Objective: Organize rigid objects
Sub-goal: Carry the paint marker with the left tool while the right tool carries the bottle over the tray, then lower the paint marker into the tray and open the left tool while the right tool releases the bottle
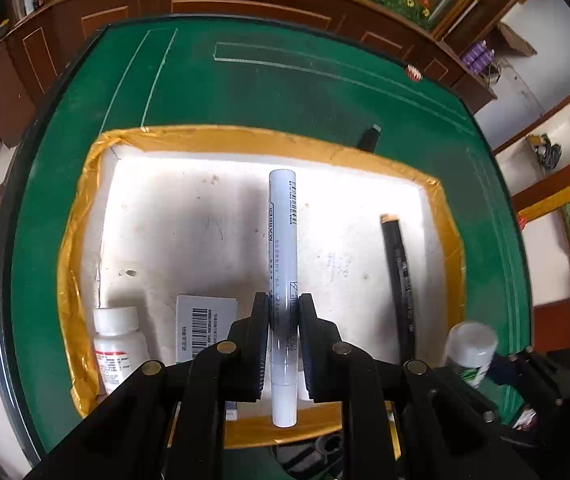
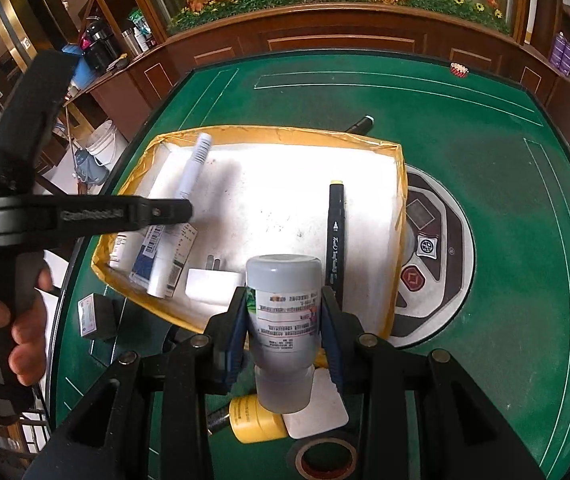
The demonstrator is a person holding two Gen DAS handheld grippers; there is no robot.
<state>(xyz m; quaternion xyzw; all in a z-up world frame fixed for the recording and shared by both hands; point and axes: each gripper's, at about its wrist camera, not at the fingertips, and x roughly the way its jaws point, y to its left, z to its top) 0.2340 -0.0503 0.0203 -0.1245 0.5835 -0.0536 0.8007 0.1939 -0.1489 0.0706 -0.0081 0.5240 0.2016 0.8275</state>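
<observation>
My left gripper [image 1: 283, 320] is shut on a white marker pen [image 1: 283, 240] and holds it above the white tray with a yellow taped rim [image 1: 77, 240]. My right gripper [image 2: 283, 312] is shut on a white medicine bottle [image 2: 283, 304] with a printed label, near the tray's front edge [image 2: 399, 240]. In the tray lie a black marker [image 1: 399, 276], a white pill bottle [image 1: 119, 344] and a barcoded box [image 1: 203, 326]. The right wrist view shows the left gripper [image 2: 173, 210] with the white pen [image 2: 195, 164] over the tray's left side, and the black marker [image 2: 336, 232].
The tray sits on a green felt table [image 1: 245, 88]. Another black pen [image 2: 359, 124] lies behind the tray. A white plug adapter [image 2: 213, 282] lies in the tray. A yellow tape roll [image 2: 255, 420], a black tape roll [image 2: 327, 458] and a small black box [image 2: 97, 316] lie in front.
</observation>
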